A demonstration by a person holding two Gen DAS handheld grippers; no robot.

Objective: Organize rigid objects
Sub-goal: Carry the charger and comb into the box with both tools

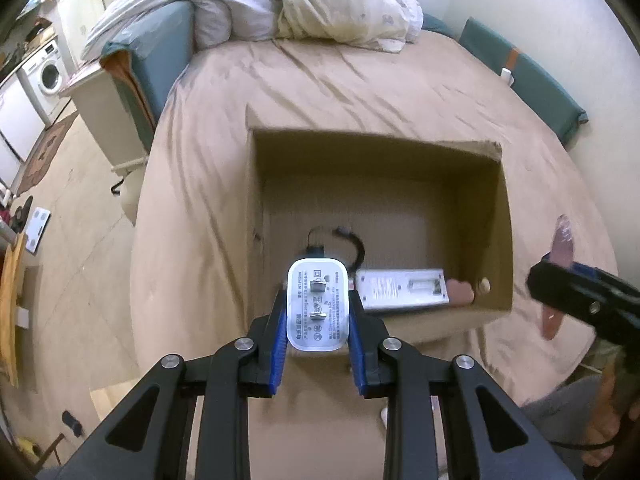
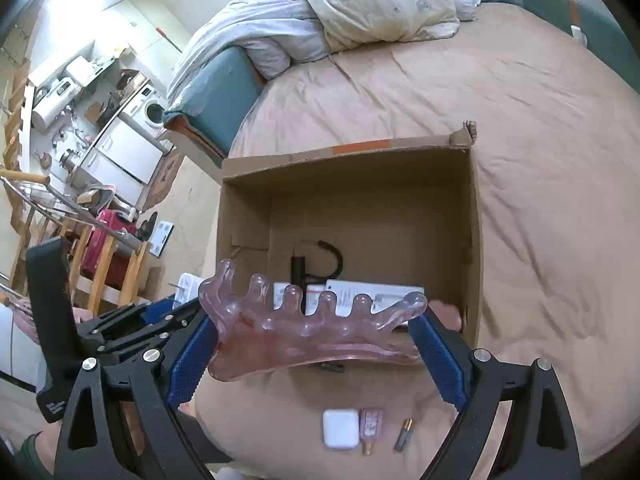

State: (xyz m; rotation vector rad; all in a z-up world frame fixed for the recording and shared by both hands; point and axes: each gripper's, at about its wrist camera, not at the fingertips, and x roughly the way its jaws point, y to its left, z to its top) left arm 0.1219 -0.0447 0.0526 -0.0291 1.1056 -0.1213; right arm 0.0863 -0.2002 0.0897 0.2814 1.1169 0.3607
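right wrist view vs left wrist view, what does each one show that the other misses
Only the right wrist view shows the three small items on the bed in front of the box: a white case, a pink item and a small metal piece. It also shows the pink comb full on, in the right gripper.

Only the left wrist view shows the white charger, prongs facing the camera, in the left gripper.

Both show the cardboard box holding a white flat device and a black cable.
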